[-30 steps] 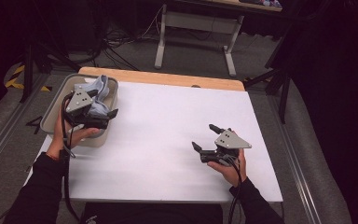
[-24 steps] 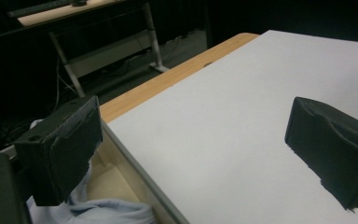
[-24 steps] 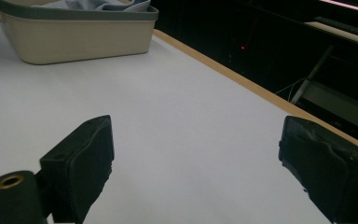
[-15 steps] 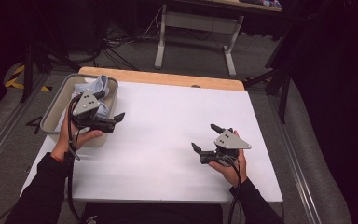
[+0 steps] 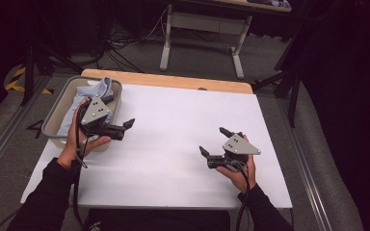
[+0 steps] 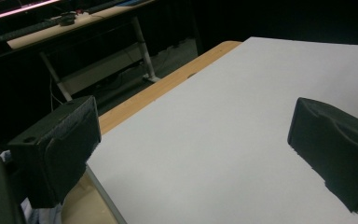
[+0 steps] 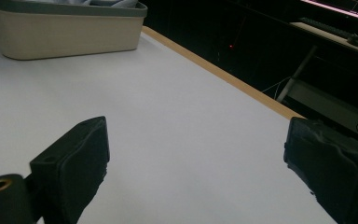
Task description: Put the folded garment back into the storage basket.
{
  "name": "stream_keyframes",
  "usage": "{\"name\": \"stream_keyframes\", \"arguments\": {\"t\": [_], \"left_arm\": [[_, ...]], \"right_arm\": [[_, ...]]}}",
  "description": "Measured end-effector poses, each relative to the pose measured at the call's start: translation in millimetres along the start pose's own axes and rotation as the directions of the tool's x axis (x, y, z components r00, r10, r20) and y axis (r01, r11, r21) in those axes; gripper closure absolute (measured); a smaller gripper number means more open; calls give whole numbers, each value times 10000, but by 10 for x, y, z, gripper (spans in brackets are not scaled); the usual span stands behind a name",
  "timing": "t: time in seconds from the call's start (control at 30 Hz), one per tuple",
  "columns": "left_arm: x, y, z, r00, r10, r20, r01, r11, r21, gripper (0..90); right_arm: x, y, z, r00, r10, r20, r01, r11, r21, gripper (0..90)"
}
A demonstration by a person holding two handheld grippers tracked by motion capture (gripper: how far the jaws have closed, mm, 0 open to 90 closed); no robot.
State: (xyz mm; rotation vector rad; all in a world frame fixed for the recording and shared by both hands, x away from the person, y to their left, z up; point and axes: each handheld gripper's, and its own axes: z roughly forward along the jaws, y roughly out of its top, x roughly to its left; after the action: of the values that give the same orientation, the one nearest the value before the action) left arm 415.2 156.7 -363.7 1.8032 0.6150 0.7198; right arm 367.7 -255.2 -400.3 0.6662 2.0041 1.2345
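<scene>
A beige bin (image 5: 58, 108) with a grey rim stands at the table's far left and holds a light blue cloth (image 5: 96, 89). My left gripper (image 5: 118, 111) hovers at the bin's right edge, pointing out over the white table. In the left gripper view it (image 6: 196, 154) is open with nothing between the jaws, and the bin's rim (image 6: 105, 196) runs under the left jaw. My right gripper (image 5: 214, 141) rests low over the table's near right. It (image 7: 196, 172) is open and its jaws have just been opening, with nothing between them. The bin (image 7: 65, 35) lies far ahead of it.
The white table top (image 5: 173, 120) has a wooden strip (image 5: 168, 81) along its far edge. Behind the table stands a desk frame (image 5: 202, 29) on a dark floor with cables. A metal rail (image 5: 318, 192) runs along the right side.
My left gripper has moved right, from above the cloth in the bin to the bin's right edge over the table. The right gripper has stayed in place.
</scene>
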Motion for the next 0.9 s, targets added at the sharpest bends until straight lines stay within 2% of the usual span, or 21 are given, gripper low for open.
{"name": "stream_keyframes", "arguments": {"t": [0.17,0.3,0.37,0.47,0.53,0.83,0.9], "left_arm": [[-33,11,13,9997,-198,-156,197,9997,-108,55],[-69,4,13,10000,-75,20,76,9998,-179,51],[-91,3,17,10000,50,-68,-51,9998,-193,49],[-114,0,11,9999,113,51,-112,9998,-163,47],[-135,-7,-5,9999,-4,118,7,9996,-271,48],[-265,-27,8,9992,231,326,-218,9990,-394,37],[-298,-30,1,9987,204,476,-182,9988,-457,38]], "right_arm": [[2,2,-9,10000,1,72,-1,10000,-29,77],[5,3,-10,10000,41,64,-41,10000,-43,76],[14,4,-11,10000,25,77,-25,10000,-37,76],[28,3,-22,9999,78,103,-77,10000,-25,77],[30,0,-26,9999,81,91,-81,10000,-20,77],[57,-37,-68,9998,121,147,-122,9999,48,77],[65,-46,-67,9998,138,110,-138,9999,57,77]]}}
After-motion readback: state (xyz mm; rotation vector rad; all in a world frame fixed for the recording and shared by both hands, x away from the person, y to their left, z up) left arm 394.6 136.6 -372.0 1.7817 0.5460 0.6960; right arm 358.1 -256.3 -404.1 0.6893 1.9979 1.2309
